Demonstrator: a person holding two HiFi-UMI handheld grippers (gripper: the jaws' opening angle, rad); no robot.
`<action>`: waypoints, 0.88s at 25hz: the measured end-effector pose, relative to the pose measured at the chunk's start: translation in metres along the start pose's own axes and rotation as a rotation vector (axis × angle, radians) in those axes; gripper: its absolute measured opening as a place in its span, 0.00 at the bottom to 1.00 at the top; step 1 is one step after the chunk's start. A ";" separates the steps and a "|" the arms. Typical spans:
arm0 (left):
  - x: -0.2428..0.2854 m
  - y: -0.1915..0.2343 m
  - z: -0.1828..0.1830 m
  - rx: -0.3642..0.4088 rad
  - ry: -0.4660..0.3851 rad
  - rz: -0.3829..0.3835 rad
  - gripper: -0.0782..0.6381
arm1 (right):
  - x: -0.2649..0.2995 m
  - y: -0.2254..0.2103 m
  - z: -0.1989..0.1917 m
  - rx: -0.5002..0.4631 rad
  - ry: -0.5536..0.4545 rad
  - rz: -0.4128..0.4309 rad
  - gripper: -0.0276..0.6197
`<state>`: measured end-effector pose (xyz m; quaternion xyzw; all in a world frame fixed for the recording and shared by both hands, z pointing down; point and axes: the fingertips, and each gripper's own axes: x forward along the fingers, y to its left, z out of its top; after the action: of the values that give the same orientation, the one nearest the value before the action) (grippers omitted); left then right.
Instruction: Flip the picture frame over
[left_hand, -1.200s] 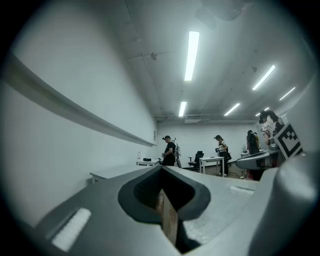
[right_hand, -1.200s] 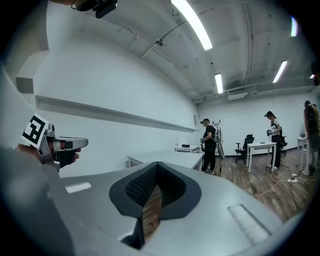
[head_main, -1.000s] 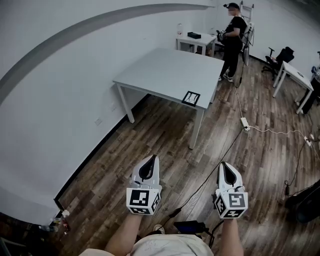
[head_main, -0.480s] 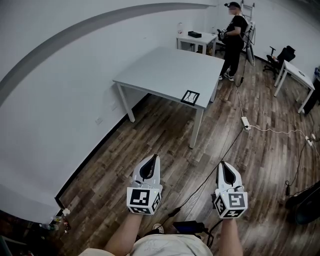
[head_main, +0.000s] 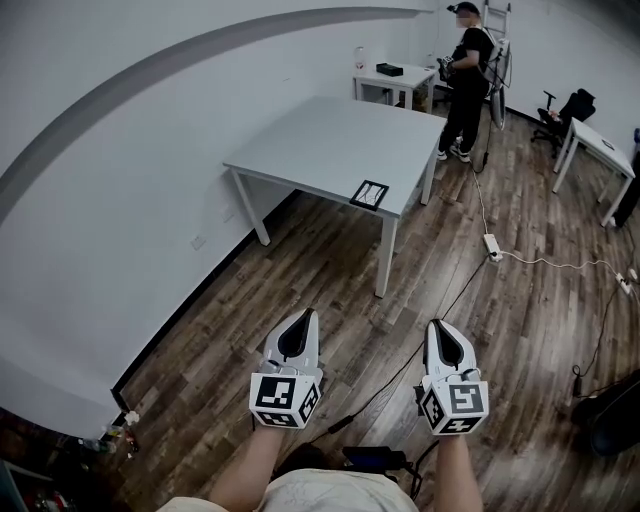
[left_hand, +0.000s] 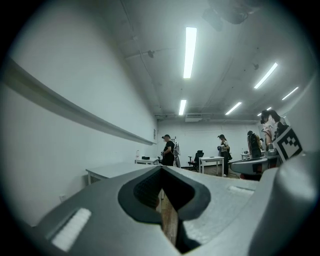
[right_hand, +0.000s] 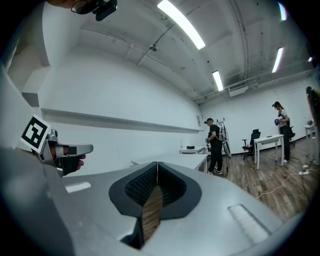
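A small black picture frame (head_main: 369, 194) lies flat near the front right corner of the grey table (head_main: 320, 140), seen in the head view. Both grippers hang over the wood floor, well short of the table and pointing level towards it. My left gripper (head_main: 301, 316) is shut with nothing in it; its tips meet in the left gripper view (left_hand: 161, 167). My right gripper (head_main: 438, 325) is also shut and empty, its tips together in the right gripper view (right_hand: 157, 163). The table top (right_hand: 170, 161) shows beyond the right jaws. The frame itself is not visible in either gripper view.
A person (head_main: 465, 80) stands at the back by a small white table (head_main: 392, 78). A power strip (head_main: 490, 245) and its cable trail across the floor right of the grey table. A desk (head_main: 590, 140) and office chair (head_main: 570, 108) stand at far right. The wall runs along the left.
The table and frame have shifted slightly left in the head view. My right gripper has shifted a little left. Both grippers stay shut and empty.
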<state>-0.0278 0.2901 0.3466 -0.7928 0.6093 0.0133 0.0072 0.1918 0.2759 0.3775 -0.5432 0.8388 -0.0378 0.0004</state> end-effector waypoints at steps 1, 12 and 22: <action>0.002 -0.004 0.000 -0.006 0.001 0.005 0.11 | -0.001 -0.004 -0.001 0.001 0.002 0.005 0.09; 0.036 -0.014 -0.004 0.015 0.008 0.006 0.11 | 0.024 -0.031 -0.012 0.018 0.022 0.010 0.09; 0.095 0.034 -0.018 0.020 0.016 -0.021 0.11 | 0.107 -0.017 -0.017 -0.014 0.058 0.019 0.09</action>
<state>-0.0360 0.1892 0.3619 -0.7992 0.6010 0.0009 0.0106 0.1628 0.1729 0.3997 -0.5338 0.8438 -0.0476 -0.0270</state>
